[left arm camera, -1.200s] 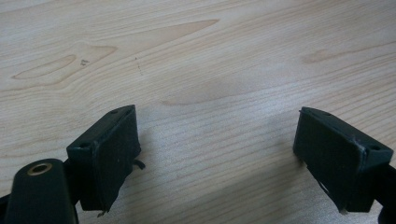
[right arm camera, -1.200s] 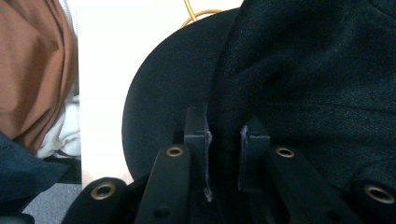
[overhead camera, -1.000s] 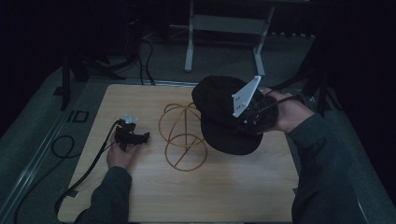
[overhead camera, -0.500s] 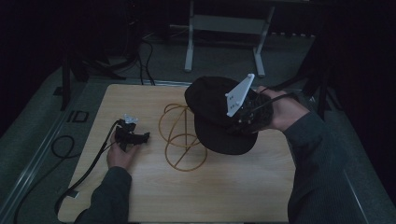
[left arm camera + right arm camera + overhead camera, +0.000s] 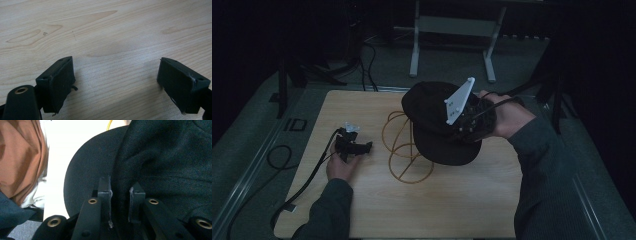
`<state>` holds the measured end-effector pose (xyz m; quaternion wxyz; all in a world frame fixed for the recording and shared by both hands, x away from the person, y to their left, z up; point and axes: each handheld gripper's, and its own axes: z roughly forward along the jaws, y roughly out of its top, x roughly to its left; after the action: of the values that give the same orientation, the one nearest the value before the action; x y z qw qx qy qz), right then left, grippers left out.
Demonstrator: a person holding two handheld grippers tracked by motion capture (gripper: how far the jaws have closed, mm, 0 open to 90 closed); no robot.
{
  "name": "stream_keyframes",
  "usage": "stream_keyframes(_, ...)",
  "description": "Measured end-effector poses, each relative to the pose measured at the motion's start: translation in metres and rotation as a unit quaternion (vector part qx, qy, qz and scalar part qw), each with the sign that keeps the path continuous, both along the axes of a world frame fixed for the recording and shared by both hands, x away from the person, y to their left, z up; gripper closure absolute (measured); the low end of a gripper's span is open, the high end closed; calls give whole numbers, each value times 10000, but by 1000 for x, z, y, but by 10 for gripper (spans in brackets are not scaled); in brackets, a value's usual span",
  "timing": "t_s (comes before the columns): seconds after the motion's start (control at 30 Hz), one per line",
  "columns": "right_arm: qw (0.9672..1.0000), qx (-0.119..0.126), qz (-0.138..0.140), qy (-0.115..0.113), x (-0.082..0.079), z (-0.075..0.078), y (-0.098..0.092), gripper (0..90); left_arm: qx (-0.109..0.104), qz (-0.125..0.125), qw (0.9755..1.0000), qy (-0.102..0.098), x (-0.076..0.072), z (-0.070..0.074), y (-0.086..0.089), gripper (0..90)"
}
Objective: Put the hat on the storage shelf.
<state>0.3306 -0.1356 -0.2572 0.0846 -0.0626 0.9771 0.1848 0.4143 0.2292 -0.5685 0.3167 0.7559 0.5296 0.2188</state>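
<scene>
We see the right gripper (image 5: 464, 125) with its fingers (image 5: 105, 192) pinching a black cap (image 5: 437, 125) held over the wire stand (image 5: 404, 145), brim toward the person, long axis front-to-back. Left gripper (image 5: 116, 82) rests on the bench (image 5: 452, 200), fingers spread.

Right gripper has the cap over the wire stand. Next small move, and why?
Probably ease the black cap left and down onto the yellow wire stand. The right gripper is shut on the cap's fabric, and the crown sits right of the stand's top. The left gripper rests open on the table.
</scene>
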Motion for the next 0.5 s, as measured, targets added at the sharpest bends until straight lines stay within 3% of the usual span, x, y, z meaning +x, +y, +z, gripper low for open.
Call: stream_keyframes(0.5,9998,-19,191,-44,-1,3,22,770,2,-3,10000,2,0,0,0,139)
